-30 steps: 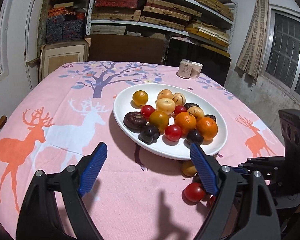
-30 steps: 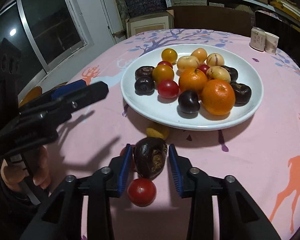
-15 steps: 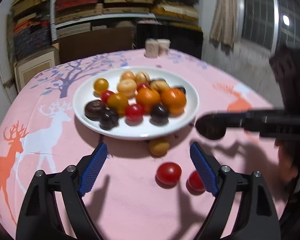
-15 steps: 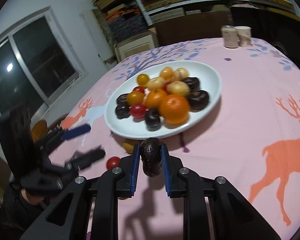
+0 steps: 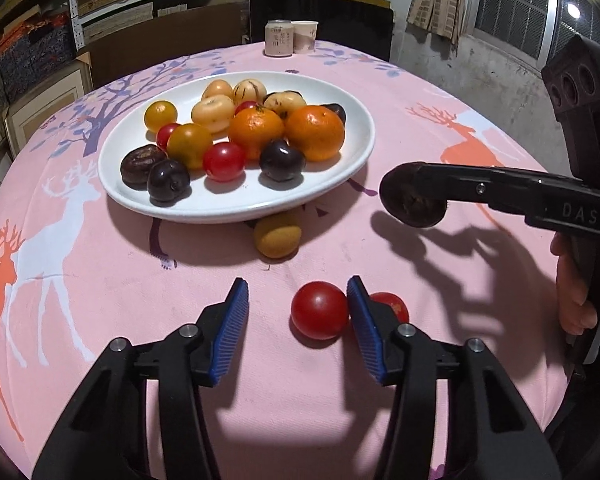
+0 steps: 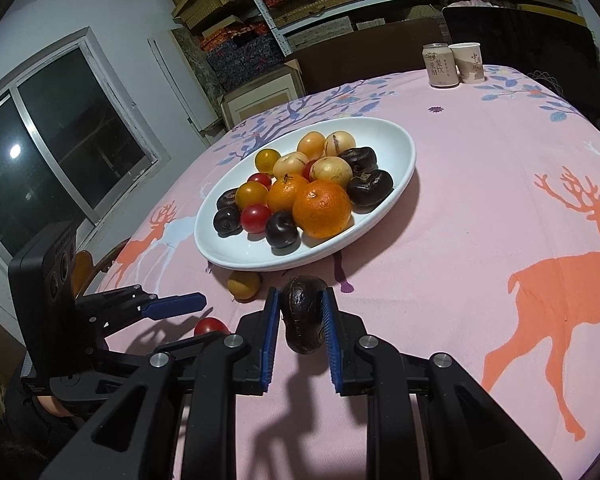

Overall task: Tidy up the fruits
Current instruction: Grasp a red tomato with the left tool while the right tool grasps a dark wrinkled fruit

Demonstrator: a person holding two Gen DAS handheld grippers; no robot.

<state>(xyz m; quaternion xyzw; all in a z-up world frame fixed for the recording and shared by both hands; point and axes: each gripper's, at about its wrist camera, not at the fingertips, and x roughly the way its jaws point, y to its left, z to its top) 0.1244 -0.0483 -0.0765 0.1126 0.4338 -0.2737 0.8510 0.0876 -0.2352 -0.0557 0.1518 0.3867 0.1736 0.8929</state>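
Gripping a dark wrinkled fruit [image 6: 303, 314] between its blue pads, the right gripper [image 6: 299, 322] hangs tilted above the pink cloth [image 6: 480, 240], the white plate [image 6: 396, 142] of fruit just ahead. The left gripper [image 5: 298, 320], angled down, is closing around a red tomato [image 5: 319, 310], right pad touching, left still clear. A second tomato [image 5: 392, 306] sits half hidden behind that right finger; a yellow fruit [image 5: 277, 236] is tucked under the plate rim.

A white oval plate [image 5: 356, 160] on the pink worktop [image 5: 100, 300] holds oranges, tomatoes and dark plums. Beside its near rim lie a yellow-brown fruit [image 5: 277, 236] and two red tomatoes [image 5: 319, 310].
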